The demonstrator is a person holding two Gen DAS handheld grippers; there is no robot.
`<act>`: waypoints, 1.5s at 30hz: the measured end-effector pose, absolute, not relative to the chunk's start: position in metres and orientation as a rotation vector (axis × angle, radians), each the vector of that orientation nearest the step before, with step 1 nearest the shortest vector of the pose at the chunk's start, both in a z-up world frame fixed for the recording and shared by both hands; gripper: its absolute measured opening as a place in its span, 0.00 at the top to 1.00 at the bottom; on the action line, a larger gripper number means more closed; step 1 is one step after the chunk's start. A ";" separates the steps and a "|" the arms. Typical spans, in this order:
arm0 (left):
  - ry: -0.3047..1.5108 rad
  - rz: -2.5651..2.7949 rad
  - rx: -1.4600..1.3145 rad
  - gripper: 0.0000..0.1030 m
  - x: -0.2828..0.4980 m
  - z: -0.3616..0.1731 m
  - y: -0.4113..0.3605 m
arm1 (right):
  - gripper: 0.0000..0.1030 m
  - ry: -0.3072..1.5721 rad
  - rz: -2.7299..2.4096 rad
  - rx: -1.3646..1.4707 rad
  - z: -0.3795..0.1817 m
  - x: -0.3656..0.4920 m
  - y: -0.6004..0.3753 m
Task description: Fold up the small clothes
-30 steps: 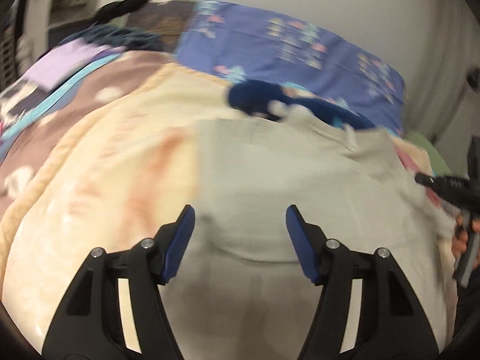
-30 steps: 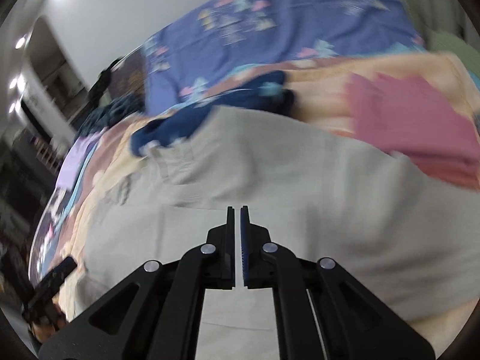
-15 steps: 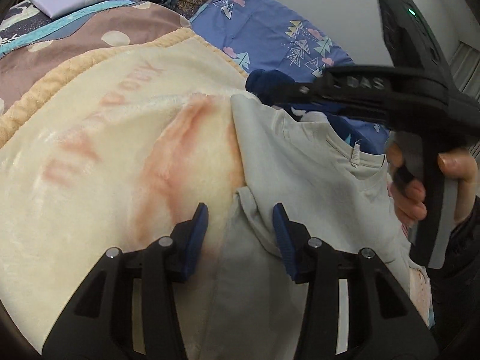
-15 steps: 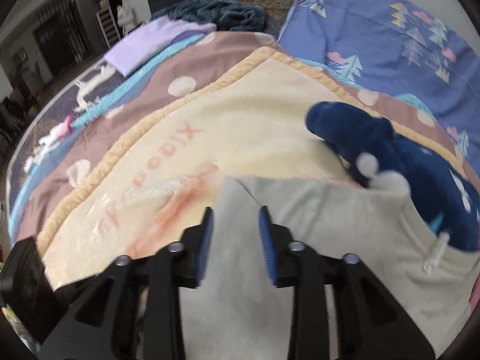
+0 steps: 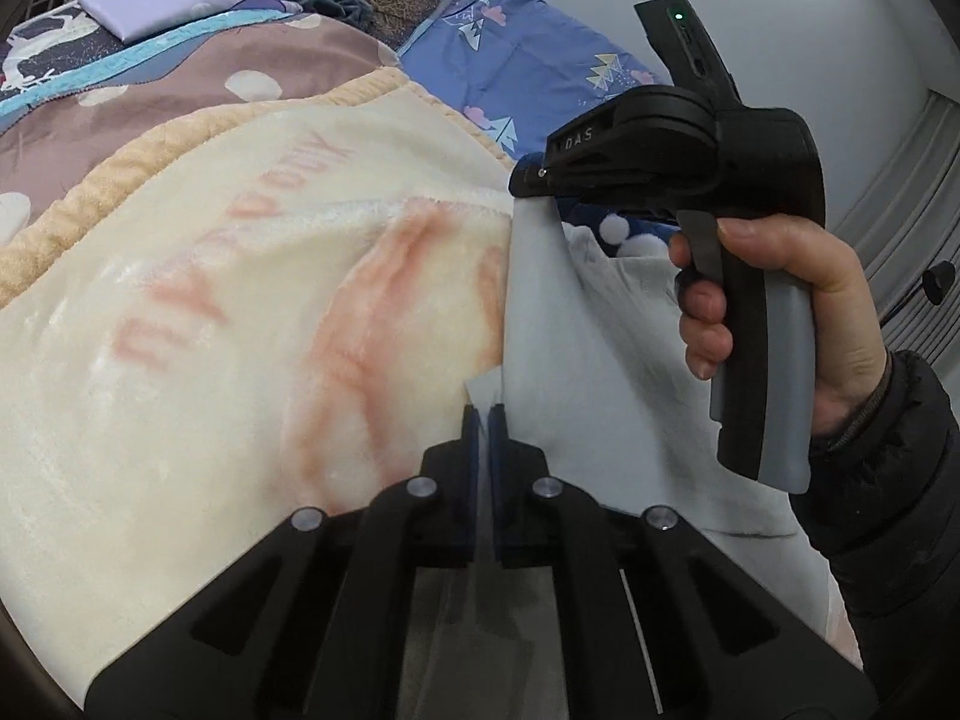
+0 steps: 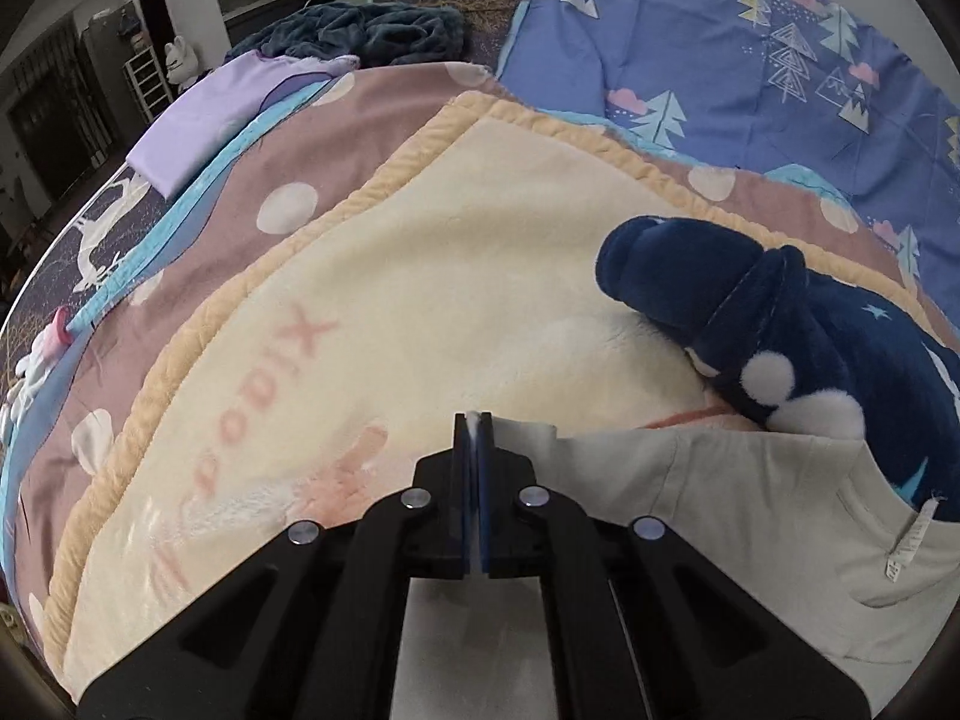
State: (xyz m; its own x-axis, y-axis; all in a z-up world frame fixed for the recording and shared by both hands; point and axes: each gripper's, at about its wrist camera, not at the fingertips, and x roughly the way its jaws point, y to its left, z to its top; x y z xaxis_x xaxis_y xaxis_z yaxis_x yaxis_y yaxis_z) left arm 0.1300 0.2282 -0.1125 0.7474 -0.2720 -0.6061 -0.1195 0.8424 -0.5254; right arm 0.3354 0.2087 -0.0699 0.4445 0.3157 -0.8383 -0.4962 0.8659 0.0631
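A pale grey small shirt (image 5: 576,360) lies on a cream fleece blanket (image 5: 240,312). My left gripper (image 5: 483,414) is shut on the shirt's left edge near the bottom. My right gripper (image 6: 473,420) is shut on the same edge farther up, near the shoulder; it also shows in the left wrist view (image 5: 528,177), held by a hand, lifting the edge off the blanket. The shirt's neckline and label (image 6: 906,540) lie to the right in the right wrist view.
A dark blue plush garment with white pompoms (image 6: 768,324) lies just beyond the shirt's collar. A folded lilac cloth (image 6: 198,126) and a dark teal blanket (image 6: 372,30) lie at the far left. A blue tree-print quilt (image 6: 720,42) covers the back.
Both grippers have closed on the shirt's left edge; half a second ago both were open over it. The edge now stands lifted between them.
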 end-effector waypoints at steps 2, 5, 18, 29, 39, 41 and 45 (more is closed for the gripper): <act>0.731 -0.092 -0.597 0.97 0.128 -0.114 0.231 | 0.98 0.953 0.459 -0.149 -0.064 0.337 0.195; 0.705 -0.052 -0.609 0.95 0.123 -0.112 0.238 | 0.97 0.930 0.435 -0.011 -0.041 0.336 0.159; 0.579 -0.171 -0.496 0.79 0.115 -0.084 0.216 | 0.80 0.960 0.163 0.208 -0.061 0.194 -0.153; 0.758 -0.145 -0.407 0.81 0.141 -0.109 0.193 | 0.58 0.957 0.132 0.327 -0.091 0.218 -0.192; 0.696 -0.087 -0.375 0.47 0.130 -0.096 0.189 | 0.99 0.896 0.106 0.242 -0.066 0.209 -0.202; 0.683 -0.083 -0.359 0.51 0.128 -0.091 0.188 | 0.98 0.922 0.067 0.264 -0.078 0.213 -0.208; 0.646 -0.095 -0.340 0.66 0.123 -0.074 0.181 | 0.95 0.865 0.075 0.364 -0.072 0.196 -0.221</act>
